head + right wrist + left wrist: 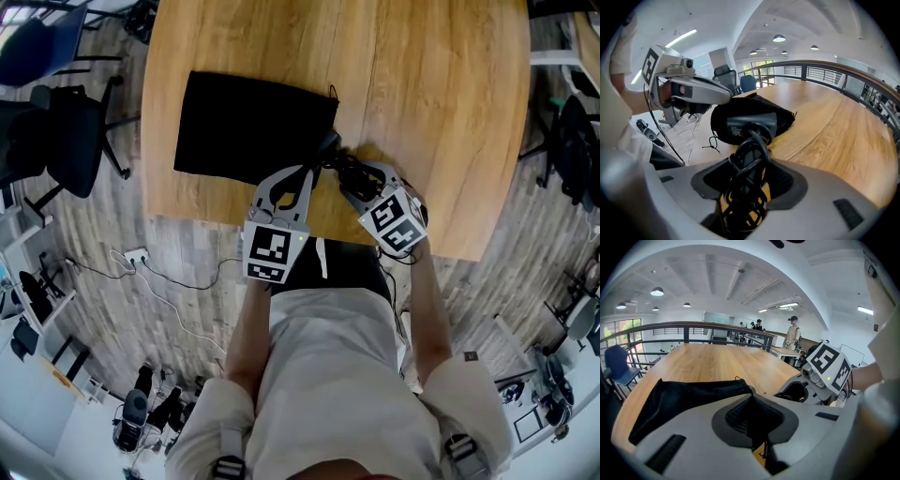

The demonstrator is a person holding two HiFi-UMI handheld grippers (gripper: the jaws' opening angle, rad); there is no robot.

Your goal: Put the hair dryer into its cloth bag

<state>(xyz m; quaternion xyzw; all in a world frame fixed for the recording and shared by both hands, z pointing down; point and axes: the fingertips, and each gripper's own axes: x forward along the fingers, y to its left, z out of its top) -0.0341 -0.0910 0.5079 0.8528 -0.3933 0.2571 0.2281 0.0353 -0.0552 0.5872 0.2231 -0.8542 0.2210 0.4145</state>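
At cloth bag (253, 127) mouth, hair dryer (749, 125) head

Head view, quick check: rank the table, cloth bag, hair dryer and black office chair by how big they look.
1. table
2. cloth bag
3. black office chair: down on the floor, farther from the camera, so it is unsure against the bag
4. hair dryer: mostly covered, little shows

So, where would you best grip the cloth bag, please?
The top layer of the cloth bag at its mouth beside the hair dryer, coming from the near table edge: it lies flat, so pinching only that layer should lift the mouth open.
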